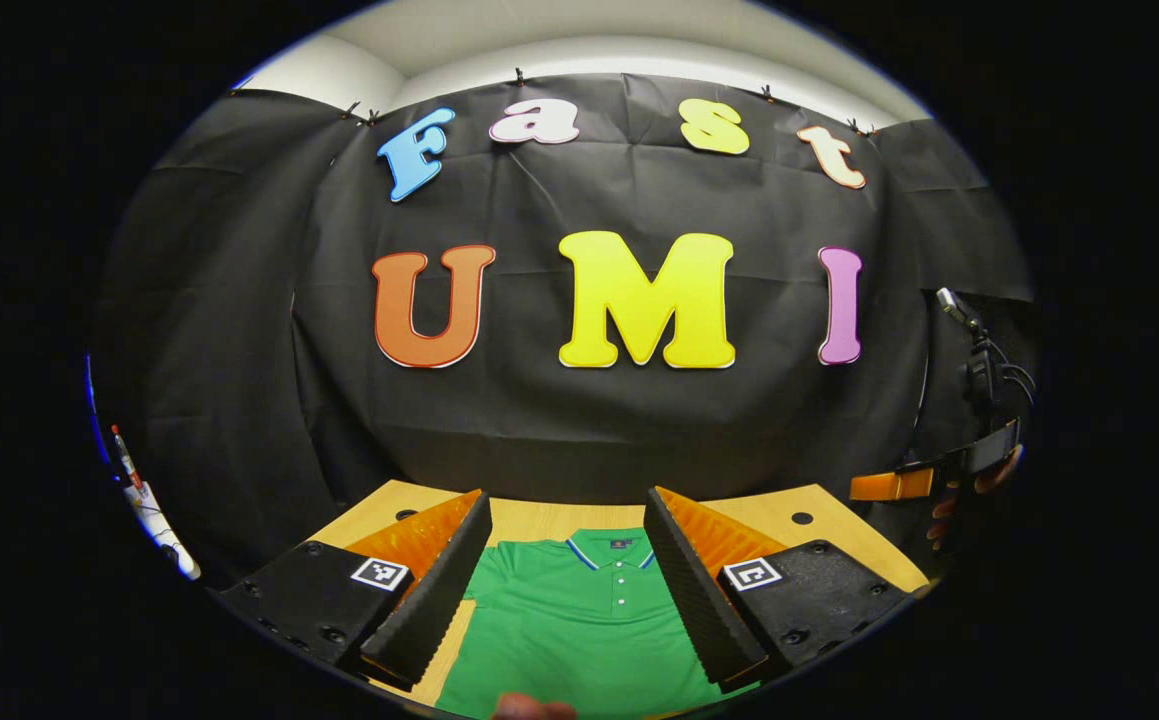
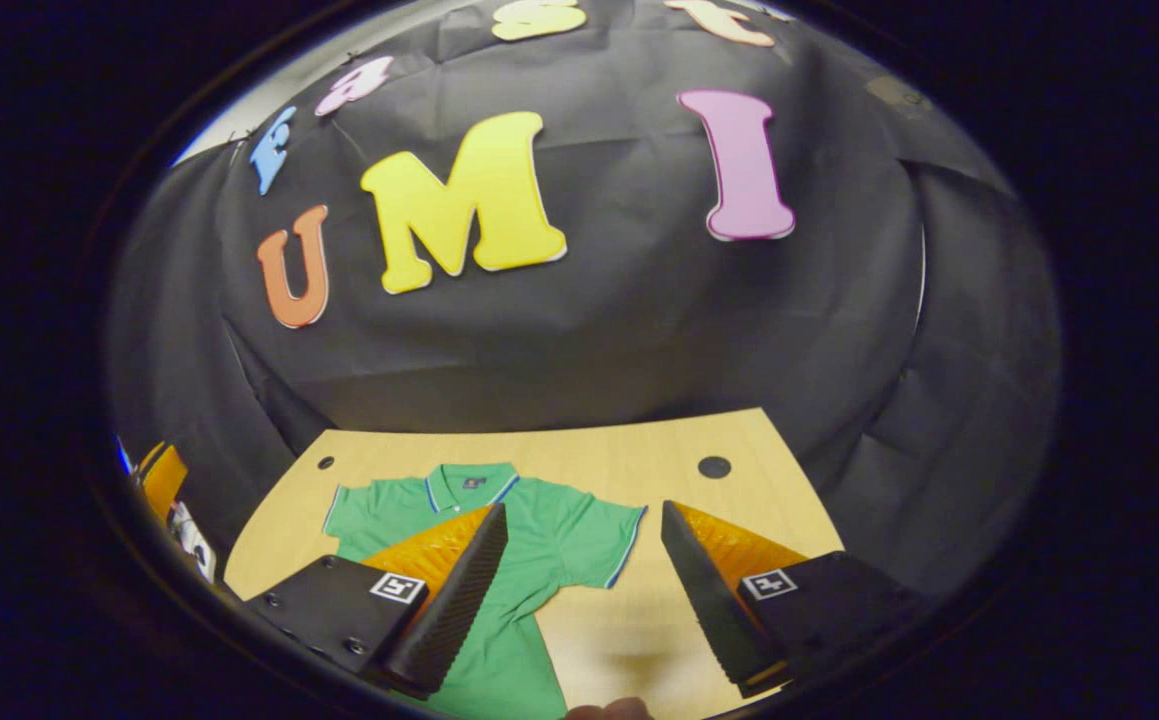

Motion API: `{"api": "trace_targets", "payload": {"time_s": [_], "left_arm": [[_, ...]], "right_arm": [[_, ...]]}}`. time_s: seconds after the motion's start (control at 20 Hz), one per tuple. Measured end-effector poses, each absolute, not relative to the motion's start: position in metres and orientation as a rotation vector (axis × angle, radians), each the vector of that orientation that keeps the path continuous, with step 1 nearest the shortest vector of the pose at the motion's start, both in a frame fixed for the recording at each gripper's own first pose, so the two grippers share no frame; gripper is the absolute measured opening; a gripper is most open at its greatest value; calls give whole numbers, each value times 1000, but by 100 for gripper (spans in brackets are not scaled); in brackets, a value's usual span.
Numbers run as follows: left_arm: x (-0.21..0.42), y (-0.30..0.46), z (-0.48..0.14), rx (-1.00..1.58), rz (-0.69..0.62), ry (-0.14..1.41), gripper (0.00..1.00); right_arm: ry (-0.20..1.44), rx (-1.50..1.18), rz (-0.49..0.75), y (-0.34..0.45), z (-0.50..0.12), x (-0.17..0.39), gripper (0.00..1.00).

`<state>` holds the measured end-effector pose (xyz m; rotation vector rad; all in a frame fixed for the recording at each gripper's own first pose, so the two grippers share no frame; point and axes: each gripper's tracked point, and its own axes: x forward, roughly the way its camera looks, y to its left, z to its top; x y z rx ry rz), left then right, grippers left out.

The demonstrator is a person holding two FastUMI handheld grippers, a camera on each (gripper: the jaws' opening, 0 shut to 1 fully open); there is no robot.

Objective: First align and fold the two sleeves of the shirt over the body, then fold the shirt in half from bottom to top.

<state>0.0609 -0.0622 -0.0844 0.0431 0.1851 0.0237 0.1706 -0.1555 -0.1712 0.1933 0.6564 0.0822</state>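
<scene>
Left gripper [image 1: 567, 575] is seen nearest in the left gripper view, fingers spread wide, nothing held; the green polo shirt [image 1: 579, 625] is framed between them, collar [image 1: 611, 548] pointing away, lying flat on the wooden table [image 1: 539, 520]. At the far right of that view the other gripper, held in a hand [image 1: 944, 500], is seen well off the table edge. In the right gripper view the right gripper [image 2: 584, 575] is likewise held wide open and empty, above the table; the shirt's body is partly covered by its left finger and the spread short sleeve [image 2: 604, 540] sits between the fingers, not touched. Fabric is judged light, soft and limp, likely to drape and slide on the smooth wood. Sleeve hems are judged the best pinch points; both layers should be caught. No fold is started yet.
</scene>
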Motion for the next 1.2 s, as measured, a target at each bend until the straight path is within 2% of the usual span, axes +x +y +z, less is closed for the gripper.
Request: {"api": "trace_targets", "payload": {"time_s": [0.05, 0.2, 0.25, 0.3, 0.35, 0.4, 0.45, 0.55, 0.6, 0.65, 0.7, 0.8, 0.95, 1.0, 1.05, 1.1, 1.15, 1.2], "left_arm": [[62, -63, -88, 40, 27, 195, 98], [66, -66, -99, 21, 30, 231, 98], [67, -64, -104, 20, 39, 244, 98], [69, -62, -108, 18, 48, 257, 98], [68, -61, -112, 16, 56, 269, 98], [70, -60, -115, 14, 63, 276, 98], [71, -59, -119, 19, 70, 284, 98], [71, -57, -132, 45, 78, 320, 99], [71, -56, -135, 55, 80, 331, 99], [71, -56, -136, 59, 81, 334, 99], [72, -55, -136, 62, 85, 336, 98], [73, -54, -141, 67, 94, 346, 98], [73, -52, -144, 75, 107, 359, 98], [74, -51, -144, 75, 113, 360, 98], [74, -50, -145, 74, 116, 364, 99], [73, -49, -148, 71, 119, 370, 98], [73, -48, -149, 69, 122, 374, 98], [72, -47, -152, 66, 126, 380, 98]], "right_arm": [[704, 221, 102, -155, -187, 177, 95], [830, 296, 147, -153, -230, 190, 99], [870, 325, 152, -152, -245, 195, 94], [909, 361, 162, -149, -259, 200, 97], [950, 406, 174, -145, -273, 202, 92], [1009, 441, 197, -139, -288, 201, 97], [1057, 490, 213, -135, -301, 198, 96], [1131, 564, 188, -137, -330, 202, 96], [1159, 590, 166, -141, -343, 205, 92], [1181, 617, 149, -145, -355, 208, 96], [1195, 643, 133, -148, -364, 212, 92], [1227, 706, 95, -153, -376, 214, 96], [1280, 747, 62, -152, -393, 214, 96], [1289, 738, 61, -151, -397, 216, 91], [1294, 736, 65, -149, -398, 217, 91], [1294, 739, 71, -144, -398, 221, 96], [1295, 725, 73, -141, -399, 223, 96], [1295, 717, 84, -137, -400, 224, 91]]}}
